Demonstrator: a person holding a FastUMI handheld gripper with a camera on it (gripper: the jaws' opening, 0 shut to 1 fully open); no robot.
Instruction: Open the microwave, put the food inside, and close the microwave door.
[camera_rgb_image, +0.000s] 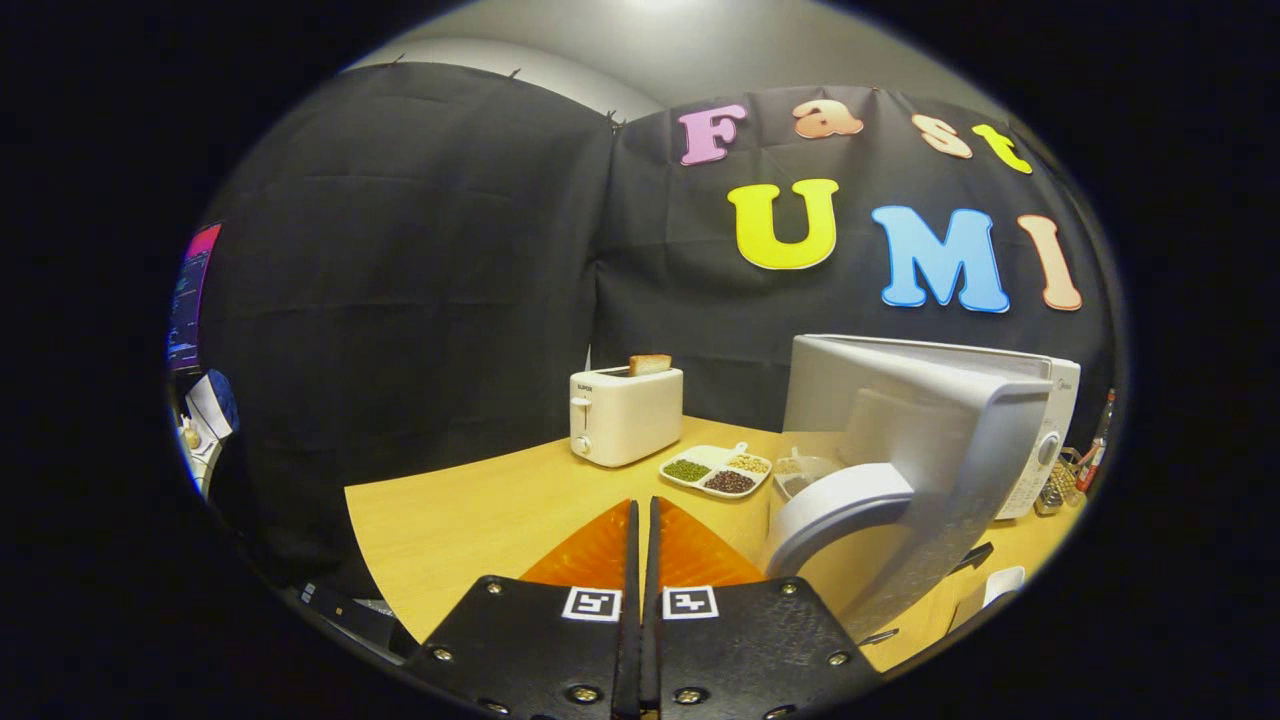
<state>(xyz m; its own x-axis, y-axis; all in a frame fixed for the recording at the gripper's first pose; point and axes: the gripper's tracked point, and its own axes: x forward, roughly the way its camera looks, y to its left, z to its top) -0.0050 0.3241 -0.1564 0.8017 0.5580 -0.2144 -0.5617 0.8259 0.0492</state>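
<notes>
The gripper (643, 520) hangs over the wooden desk (470, 520) with its fingers pressed together, nothing between them. Just to their right stands the microwave (1040, 420), its door (930, 450) swung wide toward the camera — the curved handle (835, 510) sits close beside the fingers, which suggests the opening step is done and the cavity stands ready. The cavity itself is hidden behind the door. Beyond the fingers lies a divided tray (718, 470) of beans and grains, and next to it, near the door's edge, a small clear bowl (800, 472); which one is the food to load I cannot tell. Farther back a white toaster (625, 413) holds a slice of bread (650, 364). With the door out of the way, fetching the food looks like the next step — the fingers would first need to part.
</notes>
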